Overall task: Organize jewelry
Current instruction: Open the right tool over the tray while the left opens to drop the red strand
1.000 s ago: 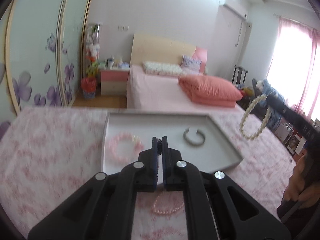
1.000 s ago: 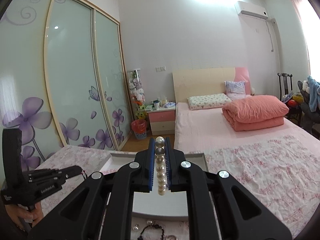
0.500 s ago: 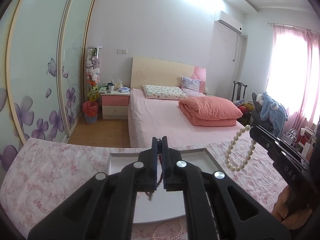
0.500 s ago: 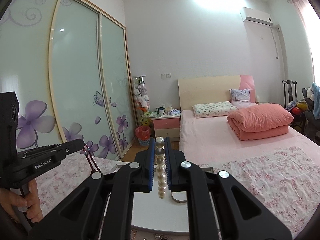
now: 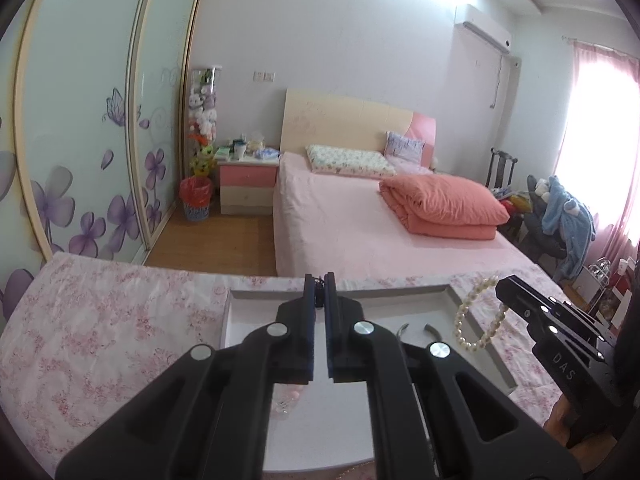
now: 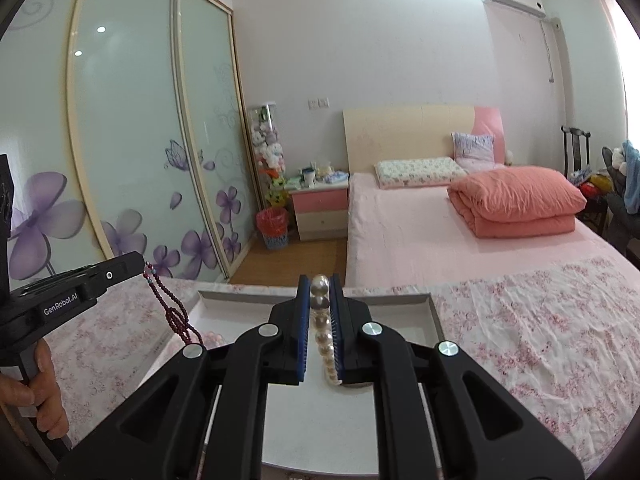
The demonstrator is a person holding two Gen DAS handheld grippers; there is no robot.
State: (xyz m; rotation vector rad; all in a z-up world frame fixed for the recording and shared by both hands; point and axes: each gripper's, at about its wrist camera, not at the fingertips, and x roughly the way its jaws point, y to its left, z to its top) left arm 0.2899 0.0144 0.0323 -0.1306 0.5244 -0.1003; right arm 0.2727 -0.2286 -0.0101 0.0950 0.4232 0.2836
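**Much of the tray lay out of sight**

The left gripper (image 5: 319, 288) covered most of the tray (image 5: 460, 298) floor. A metal bangle (image 5: 434, 330) showed only its two ends past a black arm. The dark bead string (image 6: 172, 312) ran down behind the right gripper (image 6: 320, 292), its lower end hidden. The pearl bracelet (image 6: 325, 336) vanished below the pads. Something pale under the left gripper stayed too blurred to name.

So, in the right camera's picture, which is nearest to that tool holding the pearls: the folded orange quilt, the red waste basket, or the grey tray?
1. The grey tray, right under the right tool and its pearl string.
2. The red waste basket, on the floor to the left, beside the nightstand.
3. The folded orange quilt, far right on the bed; it looks slightly farther than the basket.
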